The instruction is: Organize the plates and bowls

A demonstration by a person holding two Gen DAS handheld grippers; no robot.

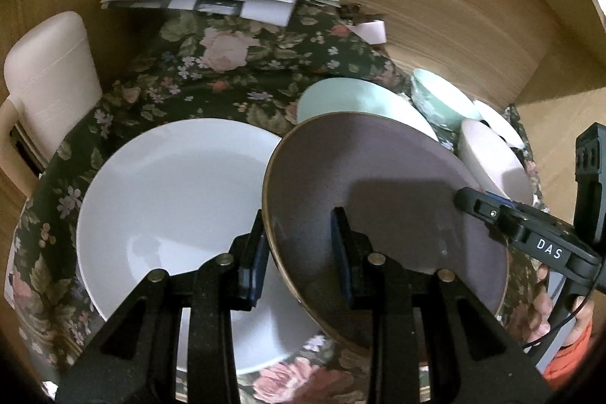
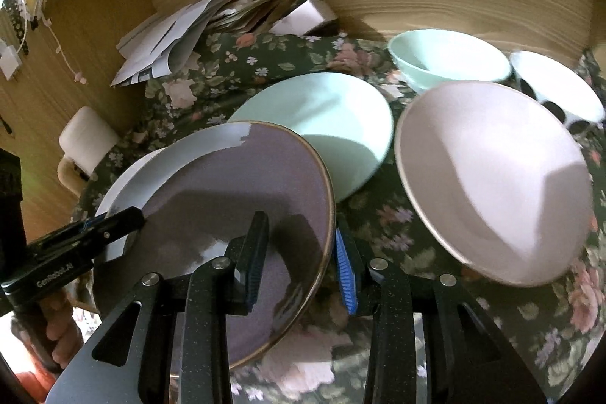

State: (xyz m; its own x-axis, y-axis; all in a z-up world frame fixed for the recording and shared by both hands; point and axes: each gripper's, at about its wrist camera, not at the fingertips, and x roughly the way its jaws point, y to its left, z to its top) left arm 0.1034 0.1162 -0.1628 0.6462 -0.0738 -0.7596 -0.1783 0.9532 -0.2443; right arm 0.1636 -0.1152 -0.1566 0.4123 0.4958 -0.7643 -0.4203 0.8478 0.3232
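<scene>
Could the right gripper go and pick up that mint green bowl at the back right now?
Probably not: the right gripper is shut on the purple plate, shared with the left gripper. The mint bowl sits unobstructed beyond.

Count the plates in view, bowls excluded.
3: purple plate held at opposite rims by both tongs, white plate under its left side, mint plate behind. Others may be hidden.

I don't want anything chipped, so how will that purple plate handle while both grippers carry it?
The purple plate looks rigid glazed ceramic, probably slippery and chip-prone. The left gripper and right gripper pinch only opposite rims, so it may tilt.
</scene>
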